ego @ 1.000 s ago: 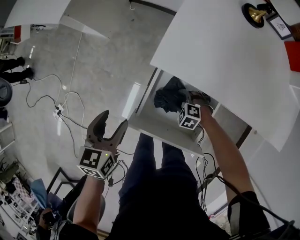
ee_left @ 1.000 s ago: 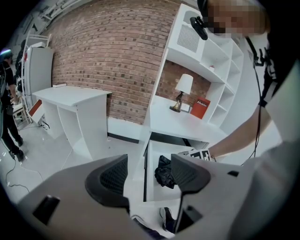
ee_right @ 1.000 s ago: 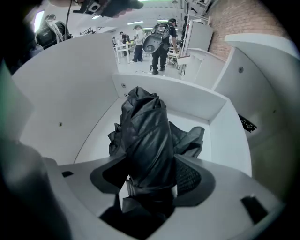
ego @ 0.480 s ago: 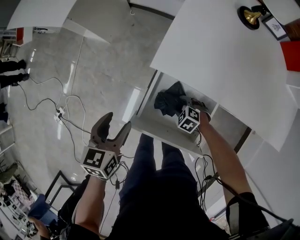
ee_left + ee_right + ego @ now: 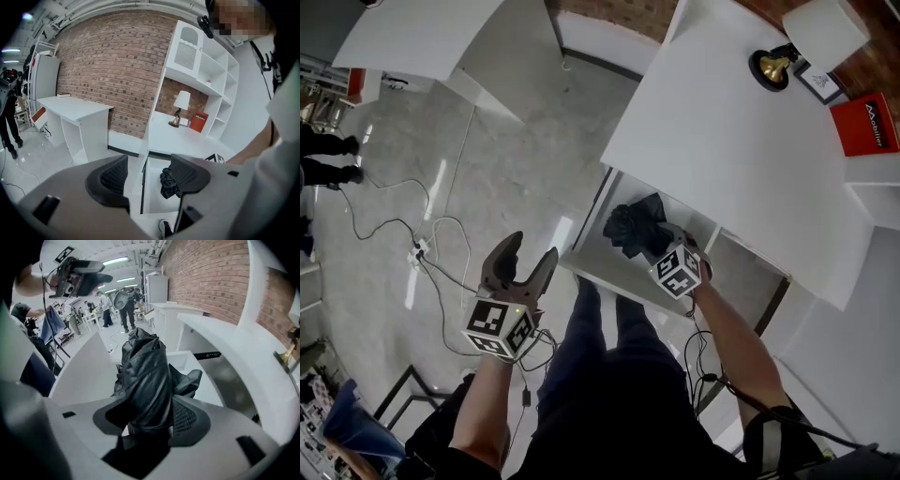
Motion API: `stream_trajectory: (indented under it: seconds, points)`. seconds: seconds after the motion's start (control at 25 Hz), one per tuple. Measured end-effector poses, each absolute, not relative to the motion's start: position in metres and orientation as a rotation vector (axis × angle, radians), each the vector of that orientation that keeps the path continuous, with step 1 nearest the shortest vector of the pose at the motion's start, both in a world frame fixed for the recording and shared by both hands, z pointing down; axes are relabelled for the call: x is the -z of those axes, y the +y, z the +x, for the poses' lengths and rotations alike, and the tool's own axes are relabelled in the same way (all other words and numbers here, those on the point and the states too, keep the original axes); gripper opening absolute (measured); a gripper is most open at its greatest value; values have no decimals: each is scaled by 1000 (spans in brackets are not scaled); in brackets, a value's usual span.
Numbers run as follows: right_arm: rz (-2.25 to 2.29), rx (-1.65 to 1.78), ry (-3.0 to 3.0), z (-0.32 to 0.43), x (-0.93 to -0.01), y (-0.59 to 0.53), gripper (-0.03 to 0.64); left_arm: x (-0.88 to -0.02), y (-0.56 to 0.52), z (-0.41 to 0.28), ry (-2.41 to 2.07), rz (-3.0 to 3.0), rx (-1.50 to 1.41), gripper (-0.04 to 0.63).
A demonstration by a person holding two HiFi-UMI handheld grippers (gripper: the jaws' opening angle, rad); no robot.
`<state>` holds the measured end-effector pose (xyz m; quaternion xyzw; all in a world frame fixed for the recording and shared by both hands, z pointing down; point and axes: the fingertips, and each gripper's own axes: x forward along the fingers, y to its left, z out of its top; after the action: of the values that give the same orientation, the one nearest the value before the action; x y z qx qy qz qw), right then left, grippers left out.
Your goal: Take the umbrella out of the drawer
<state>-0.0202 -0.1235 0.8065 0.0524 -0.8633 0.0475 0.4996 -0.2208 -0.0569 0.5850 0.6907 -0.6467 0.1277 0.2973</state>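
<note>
Right tool [image 5: 150,419] has just been closing its jaws on the black umbrella [image 5: 145,371] sticking out ahead of it over the open drawer [image 5: 598,253], so grip firm and lift straight, clear of the tabletop [image 5: 722,141] overhang.

Dark trousers [image 5: 619,375], black sleeve [image 5: 773,433]; grey left gripper [image 5: 531,249] and right gripper [image 5: 149,416] carry black-and-white marker cubes [image 5: 497,323].
</note>
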Motion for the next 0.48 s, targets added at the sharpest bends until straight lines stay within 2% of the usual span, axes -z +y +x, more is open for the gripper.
stream_trajectory:
  seconds: [0.48]
  points:
    - [426,-210,-2242,-11,-670,-130,236,-497,-67,-218,-1805,1978,-215,284]
